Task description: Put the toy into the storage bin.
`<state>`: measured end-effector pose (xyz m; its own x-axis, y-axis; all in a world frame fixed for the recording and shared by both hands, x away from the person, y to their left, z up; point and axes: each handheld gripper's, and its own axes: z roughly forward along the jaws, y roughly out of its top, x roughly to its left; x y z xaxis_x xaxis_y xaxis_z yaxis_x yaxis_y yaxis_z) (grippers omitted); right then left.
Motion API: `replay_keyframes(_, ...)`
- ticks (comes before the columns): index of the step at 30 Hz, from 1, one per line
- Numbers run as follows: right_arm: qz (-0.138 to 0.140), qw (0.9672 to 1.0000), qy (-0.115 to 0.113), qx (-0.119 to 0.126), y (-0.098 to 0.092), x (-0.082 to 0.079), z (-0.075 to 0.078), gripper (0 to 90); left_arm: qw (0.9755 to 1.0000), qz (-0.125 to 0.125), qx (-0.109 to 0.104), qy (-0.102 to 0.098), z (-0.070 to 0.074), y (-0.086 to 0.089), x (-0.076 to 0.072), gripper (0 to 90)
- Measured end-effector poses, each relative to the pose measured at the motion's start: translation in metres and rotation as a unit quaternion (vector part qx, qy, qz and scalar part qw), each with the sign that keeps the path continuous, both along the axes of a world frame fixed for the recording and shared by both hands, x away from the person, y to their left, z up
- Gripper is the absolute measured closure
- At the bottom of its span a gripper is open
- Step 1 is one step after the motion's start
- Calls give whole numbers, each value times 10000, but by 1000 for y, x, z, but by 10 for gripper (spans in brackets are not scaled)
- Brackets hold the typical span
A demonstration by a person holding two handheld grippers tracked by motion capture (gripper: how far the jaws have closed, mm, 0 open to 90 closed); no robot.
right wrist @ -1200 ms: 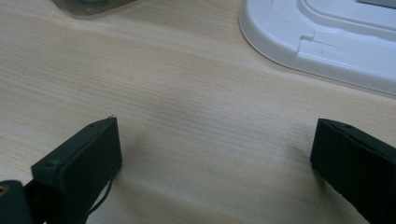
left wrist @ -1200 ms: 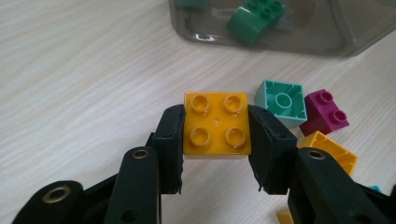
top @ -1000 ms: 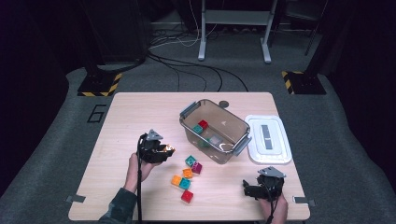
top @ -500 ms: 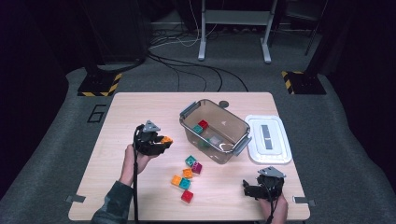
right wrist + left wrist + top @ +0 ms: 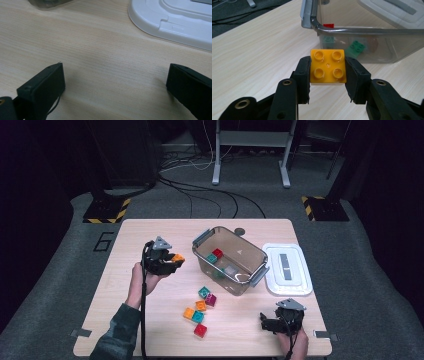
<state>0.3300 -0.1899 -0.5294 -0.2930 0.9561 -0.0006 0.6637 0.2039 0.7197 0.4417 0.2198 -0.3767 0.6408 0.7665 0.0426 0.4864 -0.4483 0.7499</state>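
Observation:
My left gripper (image 5: 172, 260) is shut on an orange four-stud brick (image 5: 327, 66), held above the table left of the clear plastic bin (image 5: 255, 251). The same orange brick (image 5: 178, 258) pokes out toward the bin in the high view. Inside the bin lie a red brick (image 5: 217, 253), a teal one and a grey one. Several loose bricks (image 5: 201, 307) in teal, magenta, orange and red lie on the table in front of the bin. My right gripper (image 5: 115, 80) rests low at the front right of the table, jaws wide apart with bare wood between them.
A white lid (image 5: 287, 268) lies flat to the right of the bin, and its edge (image 5: 175, 22) lies just beyond my right gripper. The wooden table (image 5: 120, 250) stands on grey carpet. Cables and a metal stand lie on the floor behind.
My left gripper has risen with the orange brick and moved toward the bin. The right gripper has stayed where it was.

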Motion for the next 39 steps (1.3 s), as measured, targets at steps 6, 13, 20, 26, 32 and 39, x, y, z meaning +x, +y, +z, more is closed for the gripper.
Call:
replay_keyframes(6, 7, 10000, -4, -2, 0, 0, 0, 9, 10000, 4, 28, -92, 10, -3, 5, 586)
replay_keyframes(13, 1, 10000, -2, -1, 0, 0, 0, 9, 9998, -29, 58, -162, 20, -6, 13, 586)
replay_keyframes(20, -4, 10000, -1, 6, 0, 0, 0, 9, 9998, -48, 101, -182, 27, -10, 20, 586)
replay_keyframes(26, 1, 10000, 1, -3, 0, 0, 0, 9, 9998, -44, 91, -193, 30, -14, 28, 586)
replay_keyframes(32, -10, 10000, -1, 12, 0, 0, 0, 9, 9997, -69, 137, -207, 35, -19, 35, 586)
replay_keyframes(39, -11, 10000, 0, 12, 0, 0, 0, 9, 9996, -109, 142, -224, 39, -30, 43, 586)
